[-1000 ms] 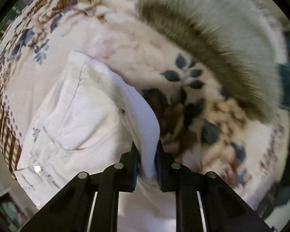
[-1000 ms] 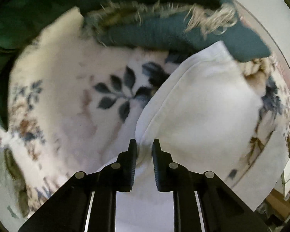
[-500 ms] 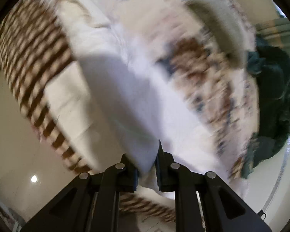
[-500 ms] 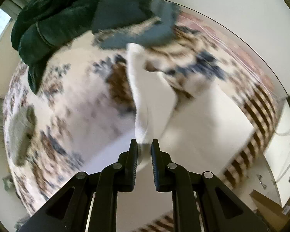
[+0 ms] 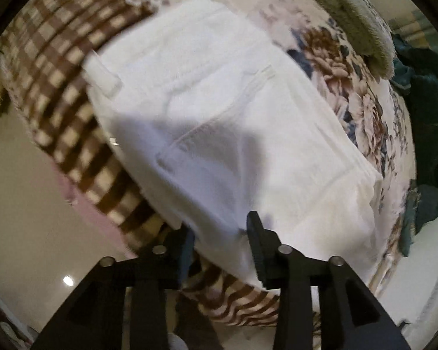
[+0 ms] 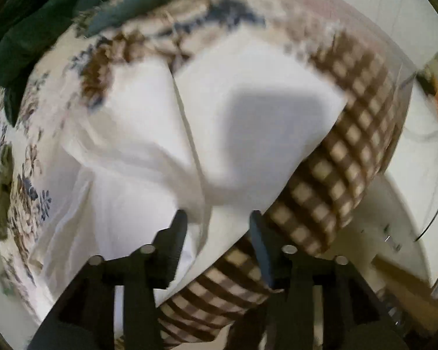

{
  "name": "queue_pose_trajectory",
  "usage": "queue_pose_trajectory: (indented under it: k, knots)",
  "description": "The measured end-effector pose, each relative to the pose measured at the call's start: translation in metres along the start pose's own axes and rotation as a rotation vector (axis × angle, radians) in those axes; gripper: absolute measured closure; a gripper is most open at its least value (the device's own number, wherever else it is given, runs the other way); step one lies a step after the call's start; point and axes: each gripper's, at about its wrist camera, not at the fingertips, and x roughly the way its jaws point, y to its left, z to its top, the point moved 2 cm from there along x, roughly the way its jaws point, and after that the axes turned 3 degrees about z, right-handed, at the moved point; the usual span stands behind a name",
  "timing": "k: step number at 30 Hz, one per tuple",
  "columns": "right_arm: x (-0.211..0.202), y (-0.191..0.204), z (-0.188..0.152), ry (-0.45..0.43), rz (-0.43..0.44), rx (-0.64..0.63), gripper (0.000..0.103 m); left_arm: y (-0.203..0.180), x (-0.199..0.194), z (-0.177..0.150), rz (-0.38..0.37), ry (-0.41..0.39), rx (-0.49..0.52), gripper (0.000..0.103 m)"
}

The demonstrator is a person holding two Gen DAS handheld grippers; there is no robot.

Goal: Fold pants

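Observation:
The white pants point(image 5: 219, 110) lie folded over on the floral bedspread point(image 5: 362, 116), near its brown checked border. A back pocket and a belt loop face up in the left wrist view. My left gripper point(image 5: 219, 233) is open, its jaws apart over the near edge of the pants. In the right wrist view the pants point(image 6: 219, 134) show a long seam down the middle. My right gripper point(image 6: 216, 227) is open too, jaws spread over the near hem at the bed's edge. Neither holds cloth.
A dark green garment point(image 5: 423, 134) lies at the far side of the bed; it also shows in the right wrist view point(image 6: 29, 20). A grey fur-trimmed piece point(image 5: 350, 20) lies beside it. The checked border point(image 6: 344, 157) hangs over the bed edge above a pale floor point(image 5: 29, 204).
Both grippers were shut on the pants and swung them across the bed toward the checked edge. Now both have opened and the pants lie flat, folded over.

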Motion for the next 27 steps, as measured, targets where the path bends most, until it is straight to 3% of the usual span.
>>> queue_pose_trajectory:
  k: [1, 2, 3, 5, 8, 11, 12, 13, 14, 15, 16, 20, 22, 24, 27]
  knots:
    - [-0.007, 0.009, 0.003, -0.02, -0.014, -0.052, 0.046, 0.0, -0.009, -0.006, 0.019, -0.021, 0.015, 0.061]
    - [-0.012, 0.018, 0.006, -0.039, -0.02, -0.1, 0.042, -0.003, -0.016, -0.01, 0.033, -0.044, 0.027, 0.05]
    - [-0.015, 0.031, 0.011, -0.054, -0.023, -0.16, 0.039, -0.005, -0.022, -0.013, 0.056, -0.069, 0.043, 0.033]
    - [-0.014, 0.068, 0.018, -0.081, -0.032, -0.32, 0.033, -0.022, -0.03, -0.019, 0.096, -0.123, 0.09, 0.021]
    - [0.016, 0.126, 0.017, -0.038, -0.073, -0.581, 0.014, -0.058, -0.023, -0.024, 0.161, -0.139, 0.19, 0.02]
    - [0.064, 0.159, 0.004, 0.045, -0.226, -0.802, 0.015, -0.089, -0.007, -0.029, 0.176, -0.118, 0.239, 0.02]
    - [0.076, 0.161, 0.002, 0.046, -0.295, -0.857, 0.016, -0.101, -0.003, -0.031, 0.173, -0.116, 0.251, 0.02]
    - [0.081, 0.162, 0.001, 0.031, -0.33, -0.882, 0.029, -0.111, 0.001, -0.036, 0.18, -0.113, 0.265, 0.02]
    - [0.082, 0.157, 0.005, 0.001, -0.354, -0.883, 0.067, -0.118, 0.003, -0.039, 0.185, -0.109, 0.275, 0.02]
    - [0.077, 0.147, 0.014, -0.032, -0.357, -0.848, 0.093, -0.129, 0.007, -0.043, 0.183, -0.103, 0.289, 0.02]
    - [0.067, 0.132, 0.026, -0.064, -0.343, -0.766, 0.096, -0.139, 0.009, -0.05, 0.185, -0.101, 0.298, 0.02]
    - [0.02, 0.044, 0.075, -0.127, -0.254, -0.396, 0.096, -0.165, 0.02, -0.071, 0.184, -0.079, 0.329, 0.02]
    - [0.01, -0.023, 0.092, -0.074, -0.18, -0.163, 0.096, -0.175, 0.026, -0.083, 0.185, -0.063, 0.346, 0.02]
    - [0.021, -0.077, 0.093, 0.042, -0.075, 0.011, 0.094, -0.186, 0.035, -0.096, 0.191, -0.037, 0.367, 0.02]
    - [0.034, -0.139, 0.087, 0.119, 0.08, 0.227, 0.082, -0.203, 0.046, -0.11, 0.192, -0.015, 0.393, 0.02]
